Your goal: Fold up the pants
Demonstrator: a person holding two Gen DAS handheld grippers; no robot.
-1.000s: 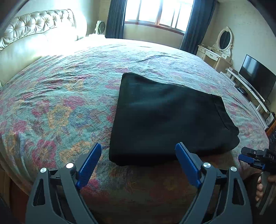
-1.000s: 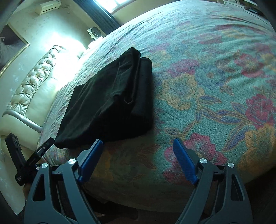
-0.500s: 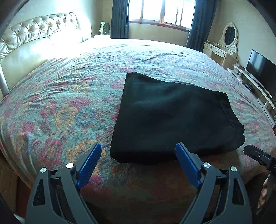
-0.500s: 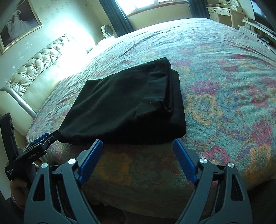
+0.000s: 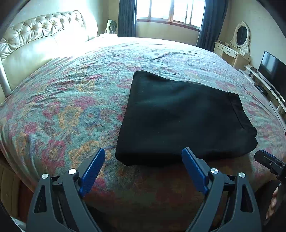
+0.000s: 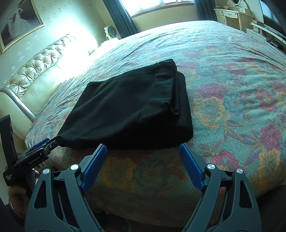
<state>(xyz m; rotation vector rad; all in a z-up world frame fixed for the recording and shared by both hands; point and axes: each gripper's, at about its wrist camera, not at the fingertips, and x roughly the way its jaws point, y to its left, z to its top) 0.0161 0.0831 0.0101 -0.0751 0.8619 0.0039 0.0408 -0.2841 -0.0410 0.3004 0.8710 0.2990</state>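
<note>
1. We see the black pants (image 5: 185,116) folded into a thick, soft rectangle, their hem band doubled along the right edge, lying flat near the bed's front edge.
2. Our left gripper (image 5: 143,169) and right gripper (image 6: 143,166) both stand wide with nothing between the ribbed blue pads (image 6: 93,167), poised just short of the pants.
3. Since a second ago, our right view has rolled level and drawn back; the pants have not shifted.
4. The woven floral bedspread (image 5: 62,107) is lightly wrinkled. A tufted cream headboard (image 5: 39,35), a curtained window (image 5: 169,10), a dressing table (image 5: 232,51) and a television (image 5: 273,69) surround it.
</note>
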